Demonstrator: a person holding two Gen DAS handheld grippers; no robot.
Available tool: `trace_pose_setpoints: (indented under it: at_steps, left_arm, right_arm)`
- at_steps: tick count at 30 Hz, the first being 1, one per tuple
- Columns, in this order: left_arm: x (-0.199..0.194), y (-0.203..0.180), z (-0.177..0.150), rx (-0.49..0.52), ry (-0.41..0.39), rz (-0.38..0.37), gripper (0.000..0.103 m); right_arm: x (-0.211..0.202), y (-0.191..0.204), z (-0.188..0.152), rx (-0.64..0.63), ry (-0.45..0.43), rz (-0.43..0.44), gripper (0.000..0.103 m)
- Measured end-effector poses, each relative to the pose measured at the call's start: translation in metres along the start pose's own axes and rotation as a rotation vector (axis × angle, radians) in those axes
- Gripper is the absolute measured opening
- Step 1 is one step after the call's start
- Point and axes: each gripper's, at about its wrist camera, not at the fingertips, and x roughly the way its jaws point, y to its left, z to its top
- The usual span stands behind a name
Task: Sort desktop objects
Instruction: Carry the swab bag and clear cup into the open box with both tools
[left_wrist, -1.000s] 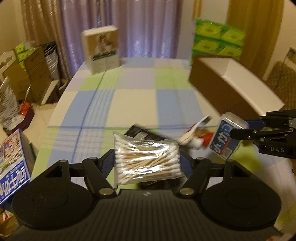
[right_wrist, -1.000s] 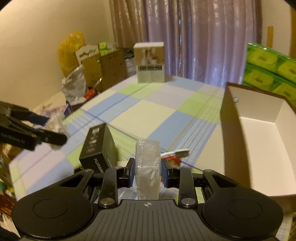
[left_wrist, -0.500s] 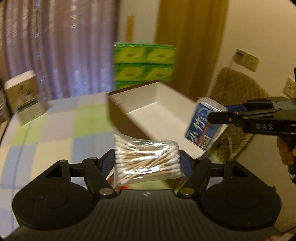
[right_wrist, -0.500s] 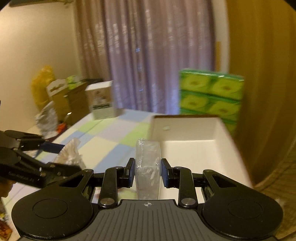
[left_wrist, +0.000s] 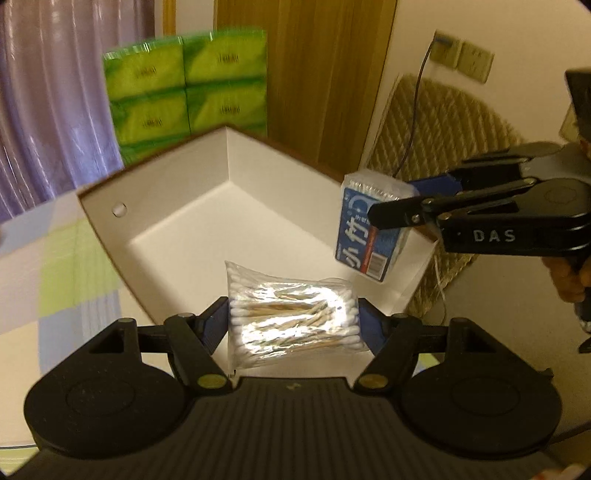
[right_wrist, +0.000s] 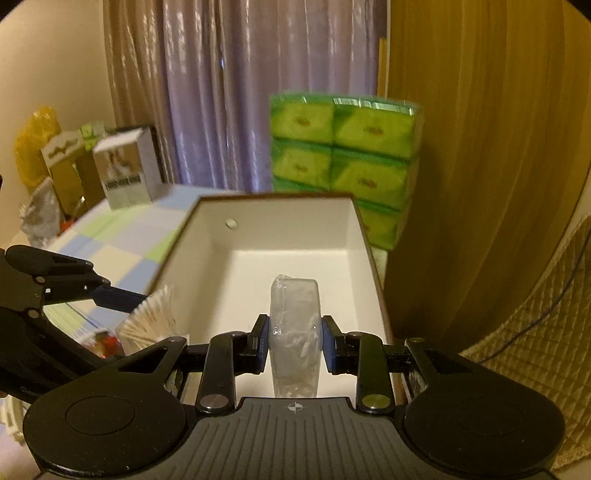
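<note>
While both loads are hanging over the box, the change reads view by view:

Left wrist, tongs: the left tongs (left_wrist: 293, 319) are clamping the bag of cotton swabs (left_wrist: 291, 319) by its two ends.
Left wrist, what is changing: a second ago these tongs were holding the bag low over the checked desk (left_wrist: 55, 266); now they are carrying it above the near end of the white box (left_wrist: 177, 206), with the bare box floor showing beyond it.
Left wrist, partner: the right tongs (left_wrist: 391, 214) are gripping the blue packet (left_wrist: 369, 236), which is hanging over the box's far-right rim, no longer down among the clutter.

Right wrist, tongs: here the right tongs (right_wrist: 294, 343) are pinching that packet (right_wrist: 294, 332) edge-on, pads pressing both faces.
Right wrist, what is changing: the box, earlier off to the side, is now lying straight ahead and below the packet.
Right wrist, partner: the left tongs (right_wrist: 122, 299) are reaching in over the box's near-left wall (right_wrist: 177, 251) with the swabs.

Meaning for the task: the carry appears to be ending; letting go of both items into the box looks like the remaining step, and neither is released yet.
</note>
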Motion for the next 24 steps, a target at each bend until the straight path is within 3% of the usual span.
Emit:
trace_pose_setpoints:
  at_steps: [12,24]
  left_arm:
    - [0.072,0.002,0.012,-0.062,0.169,-0.017,0.069]
    - [0.091,-0.004,0.016,-0.028,0.222,0.021,0.083]
  right_arm:
    - [0.05,-0.019,-0.01,-0.096,0.167,0.022,0.026]
    - [0.061,-0.029,-0.007,-0.135,0.196,0.027,0.027]
